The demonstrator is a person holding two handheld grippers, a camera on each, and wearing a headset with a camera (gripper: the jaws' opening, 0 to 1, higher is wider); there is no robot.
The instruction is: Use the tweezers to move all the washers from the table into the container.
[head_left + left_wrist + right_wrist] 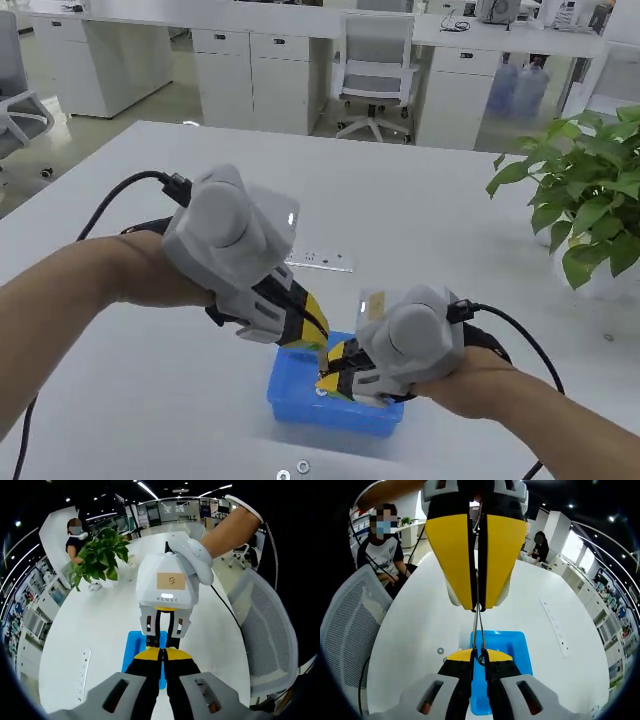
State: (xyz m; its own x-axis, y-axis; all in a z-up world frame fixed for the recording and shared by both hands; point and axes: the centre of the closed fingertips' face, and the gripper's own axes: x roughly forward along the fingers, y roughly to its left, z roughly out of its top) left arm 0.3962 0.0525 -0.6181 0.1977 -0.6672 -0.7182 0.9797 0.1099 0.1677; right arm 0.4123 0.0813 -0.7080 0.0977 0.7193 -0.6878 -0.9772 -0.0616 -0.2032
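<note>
Above the blue container point(300, 405), left tool point(320, 345) and right tool point(325, 378) nose to nose, each pressed together on the same tweezers point(476, 627). Along the right gripper view: thin metal legs clamped between the yellow jaws of the left tool at the top, running straight down into the right tool's jaws at the bottom. Probably held this way to steady the tweezers with one tool while re-seating or squeezing them with the other. Kept directly over the container, most likely for a drop straight inside rather than back onto the worktop point(420, 220). Washer at the tweezer tips or not: cannot tell, hidden between the jaws.

Counted: one pair of tweezers, one container, two tools. Two washers point(303, 466) on the worktop in the head view, close together, near the container's front wall but apart from it, so not yet moved. Possibly a small ring inside the container beside the right tool, too small to confirm. One washer plain in the right gripper view, lying on the worktop near the container's side wall, not touching it.
</note>
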